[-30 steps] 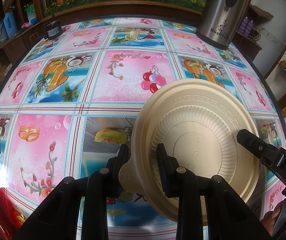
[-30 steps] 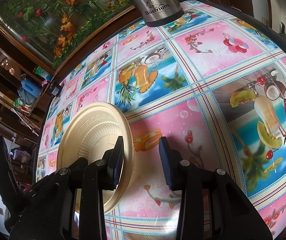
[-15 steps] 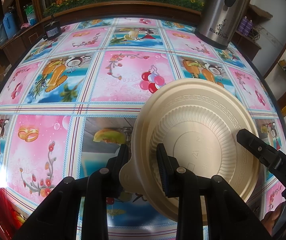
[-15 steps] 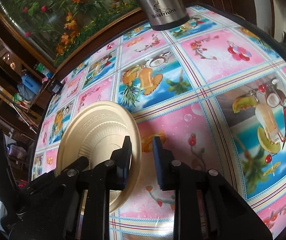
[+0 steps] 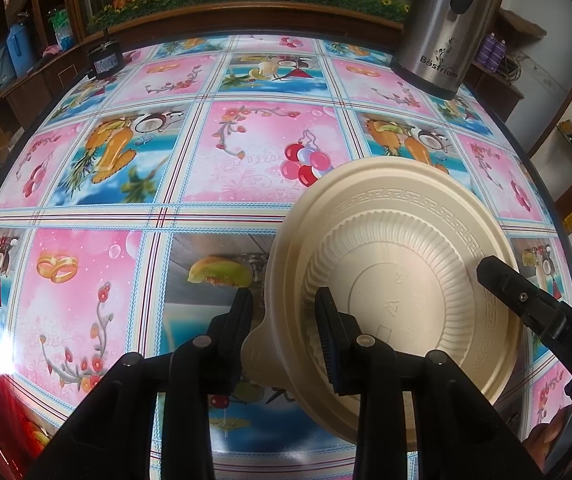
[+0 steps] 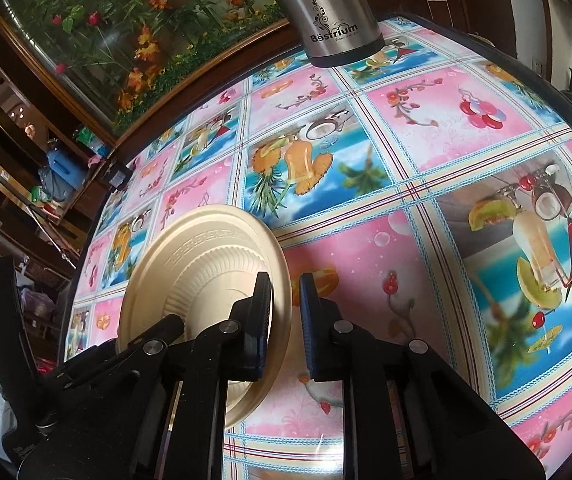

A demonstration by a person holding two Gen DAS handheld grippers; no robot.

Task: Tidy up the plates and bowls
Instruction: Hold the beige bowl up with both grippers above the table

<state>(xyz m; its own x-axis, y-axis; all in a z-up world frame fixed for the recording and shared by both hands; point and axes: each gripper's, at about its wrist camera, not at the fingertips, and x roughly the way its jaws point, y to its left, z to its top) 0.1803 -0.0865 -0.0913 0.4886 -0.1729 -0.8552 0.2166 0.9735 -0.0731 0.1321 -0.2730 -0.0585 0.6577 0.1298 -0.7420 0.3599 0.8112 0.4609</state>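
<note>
On the left, the left gripper [image 5: 284,316] is clamped on the near rim of the cream plate [image 5: 402,280] — plate held tilted above the patterned tablecloth [image 5: 86,280]. On the right, the right gripper [image 6: 285,320] is seen narrowed almost shut on the plate's opposite rim — jaws just closed in. At far right, a steel kettle [image 5: 442,28] is stood.

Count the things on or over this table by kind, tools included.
Beige plate: 1
Steel kettle: 1
Small black box: 1
Tool: 2, the left tool and the right tool, both gripping the plate
Total: 5
</note>
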